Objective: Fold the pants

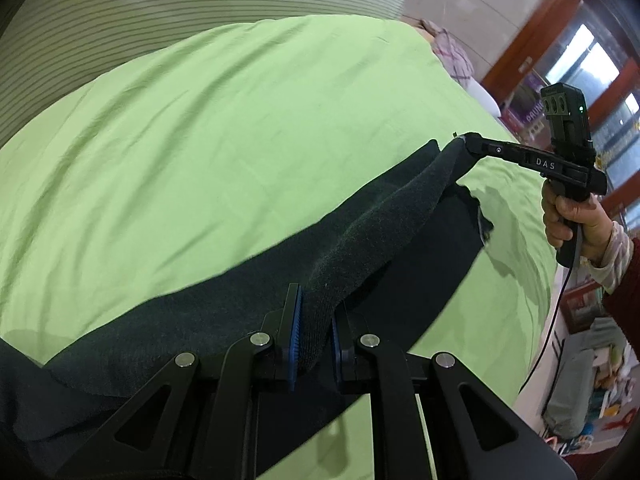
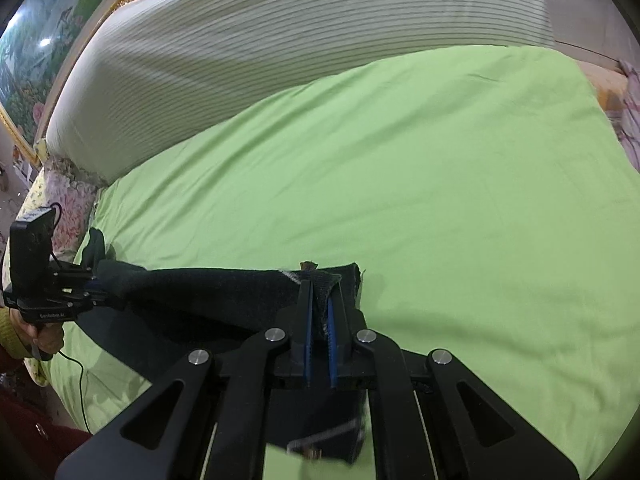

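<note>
Right tool (image 2: 319,312): marked "DAS", clamped on one end of dark pants (image 1: 360,240). Left tool (image 1: 316,328): marked "GenRobot.AI", clamped on the other end. Pants stretched between both tools above green bed sheet (image 1: 220,140).

- Even, bright indoor light in both views; green bedsheet (image 1: 208,152) evenly lit, no glare.
- Daylight from windows (image 1: 588,60) at far right of left view, slightly blown out; small ceiling spots above.
- Soft shadows under dark pants (image 1: 360,248) on sheet, diffuse edges.
- Strong fisheye bending; black vignette in corners.
- Slight motion blur on striped headboard (image 2: 280,40) and sheet folds.
- Pants nearly black, little weave detail except near blue pads (image 2: 307,332).
</note>
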